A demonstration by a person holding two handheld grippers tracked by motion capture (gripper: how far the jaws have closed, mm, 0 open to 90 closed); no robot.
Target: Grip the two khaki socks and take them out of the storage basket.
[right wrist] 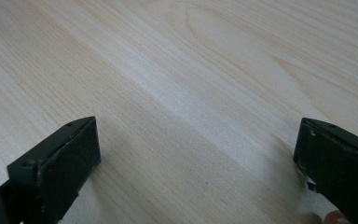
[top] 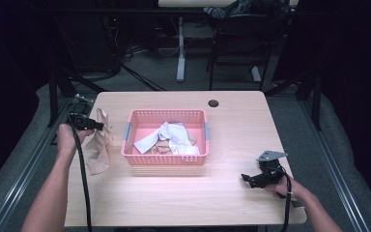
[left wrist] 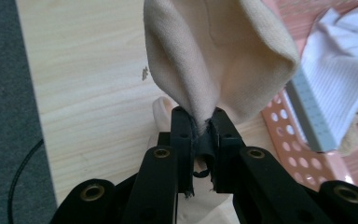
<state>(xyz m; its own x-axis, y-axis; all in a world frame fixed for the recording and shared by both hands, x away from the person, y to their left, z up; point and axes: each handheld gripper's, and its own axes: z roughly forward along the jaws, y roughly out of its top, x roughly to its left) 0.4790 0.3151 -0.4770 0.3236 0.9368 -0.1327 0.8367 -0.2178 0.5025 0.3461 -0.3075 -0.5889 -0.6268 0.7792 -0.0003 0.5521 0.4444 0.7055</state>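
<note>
My left gripper (top: 100, 125) is shut on a beige cloth (top: 99, 145) that hangs from it over the table's left side, just left of a pink basket (top: 165, 159). In the left gripper view the jaws pinch a fold of the beige cloth (left wrist: 214, 56) at the gripper (left wrist: 199, 116), with the basket's perforated wall (left wrist: 298, 158) to the right. Inside the basket lie a white cloth (top: 171, 137) and some beige cloth. My right gripper (top: 245, 178) rests low at the table's front right, jaws wide open over bare wood (right wrist: 196, 140), nothing between them.
The wooden table (top: 232, 193) has a dark round hole (top: 213, 103) at its back edge. Grey floor and dark frame rails run along both sides. Table legs and cables stand behind the table.
</note>
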